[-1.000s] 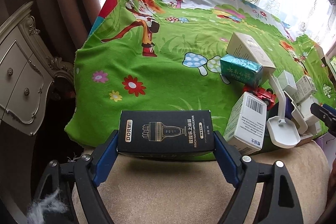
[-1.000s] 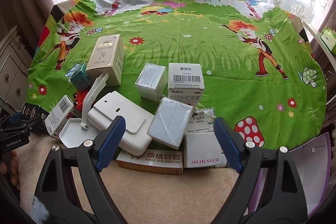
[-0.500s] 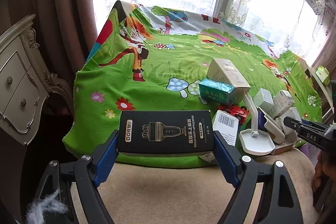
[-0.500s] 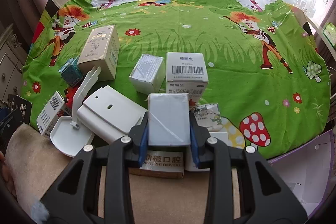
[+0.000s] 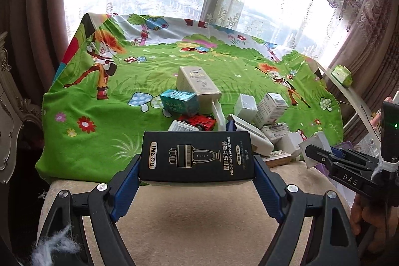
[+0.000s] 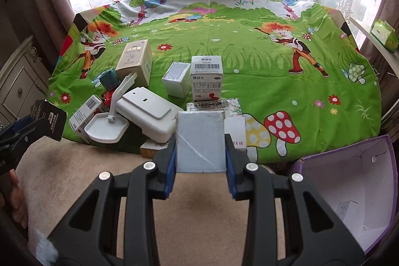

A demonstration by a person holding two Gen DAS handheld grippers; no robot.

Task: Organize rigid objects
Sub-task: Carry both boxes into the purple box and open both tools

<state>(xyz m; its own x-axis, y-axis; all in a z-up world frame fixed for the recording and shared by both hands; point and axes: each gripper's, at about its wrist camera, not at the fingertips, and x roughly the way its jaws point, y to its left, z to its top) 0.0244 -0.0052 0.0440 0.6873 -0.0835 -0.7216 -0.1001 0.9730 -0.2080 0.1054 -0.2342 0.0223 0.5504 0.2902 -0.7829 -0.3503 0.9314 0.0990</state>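
Your right gripper [image 6: 200, 141] has just closed its jaws on the grey box [image 6: 199, 141], held above the counter's [image 6: 249, 66] near edge. Your left gripper [image 5: 197, 166] clamps the black DORMI box [image 5: 197, 156] lengthwise. Only the right view shows the purple carton [image 6: 349, 191] beside you; only the left view shows the red toy car [image 5: 199, 121] clearly.

The cluster of boxes [image 6: 207, 81] sits at the near edge of the cloth-covered table [image 6: 274, 81], left of centre. A tall box [image 6: 136, 61] stands behind the toy car [image 5: 198, 122]; the flat plastic stand [image 6: 147, 114] lies before them. An open carton [image 6: 349, 191] sits off the table's near right corner
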